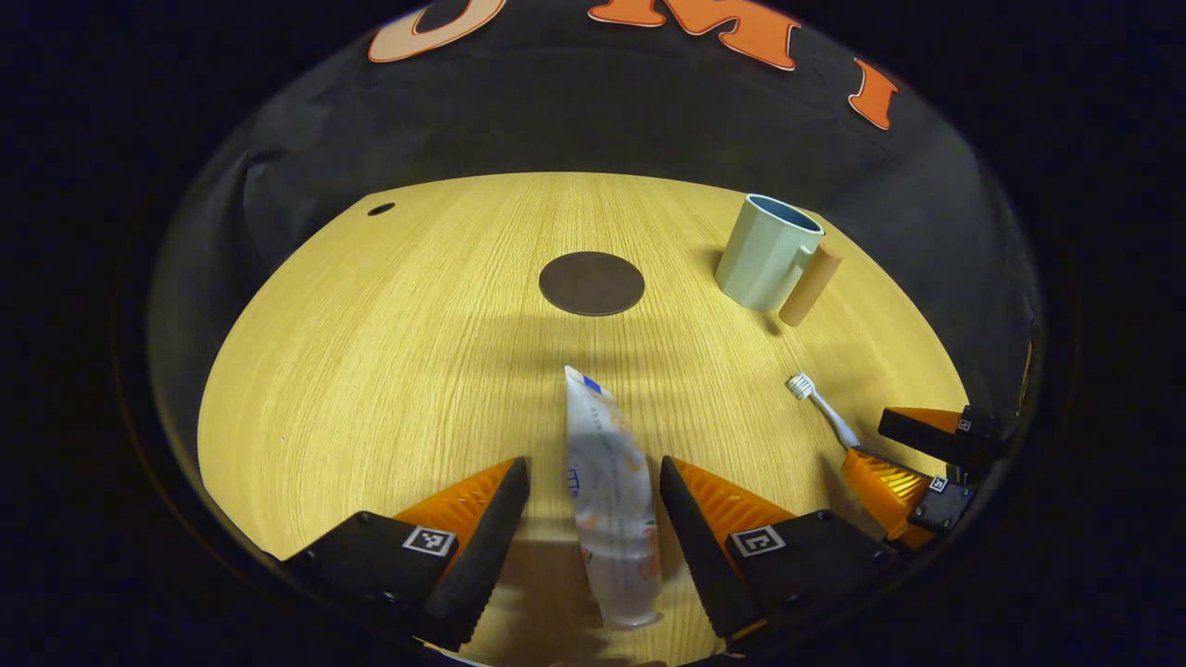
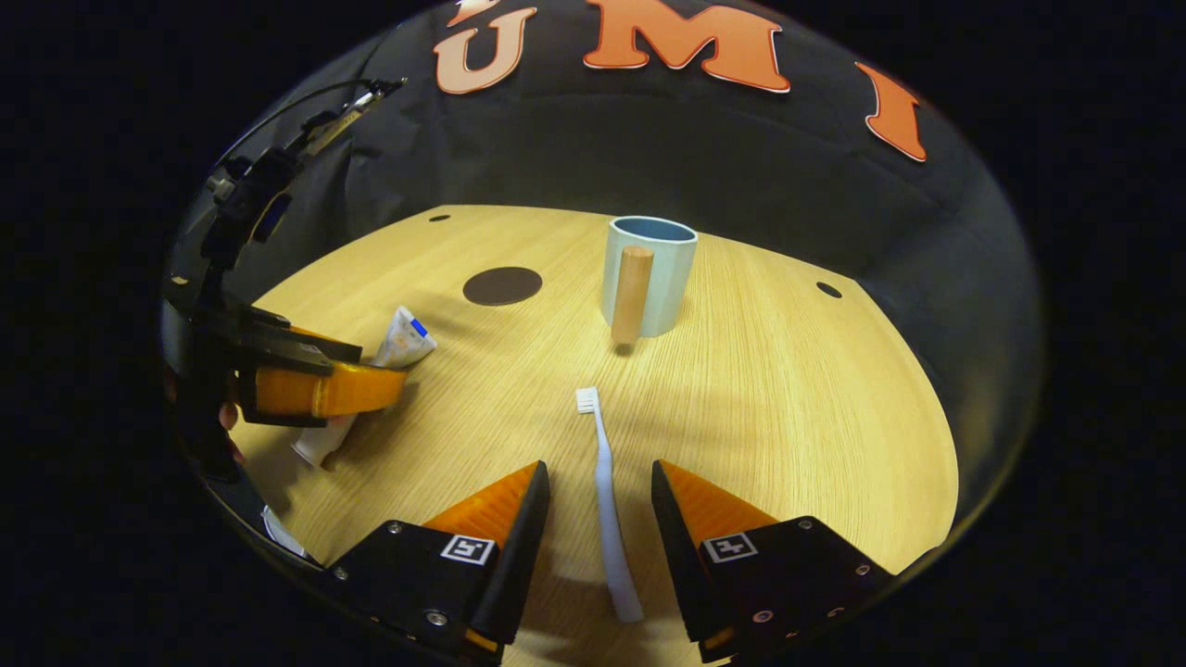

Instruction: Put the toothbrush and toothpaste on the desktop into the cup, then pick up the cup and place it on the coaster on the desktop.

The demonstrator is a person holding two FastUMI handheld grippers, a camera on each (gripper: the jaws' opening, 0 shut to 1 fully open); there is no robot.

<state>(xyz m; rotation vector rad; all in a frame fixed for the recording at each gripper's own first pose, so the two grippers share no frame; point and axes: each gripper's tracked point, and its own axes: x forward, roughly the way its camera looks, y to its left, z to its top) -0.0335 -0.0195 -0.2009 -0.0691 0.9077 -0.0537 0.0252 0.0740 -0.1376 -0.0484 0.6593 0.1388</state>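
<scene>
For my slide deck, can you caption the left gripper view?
Open left gripper straddles the toothpaste on the desktop; coaster and cup beyond.

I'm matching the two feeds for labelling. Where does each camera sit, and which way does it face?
Left gripper view: rides the left tool, looking across the desktop; its open fingers flank the toothpaste.
Right gripper view: rides the right tool, facing the cup; its open fingers flank the toothbrush.
Shared: cup, coaster, toothpaste, toothbrush, and each other's tool.
</scene>
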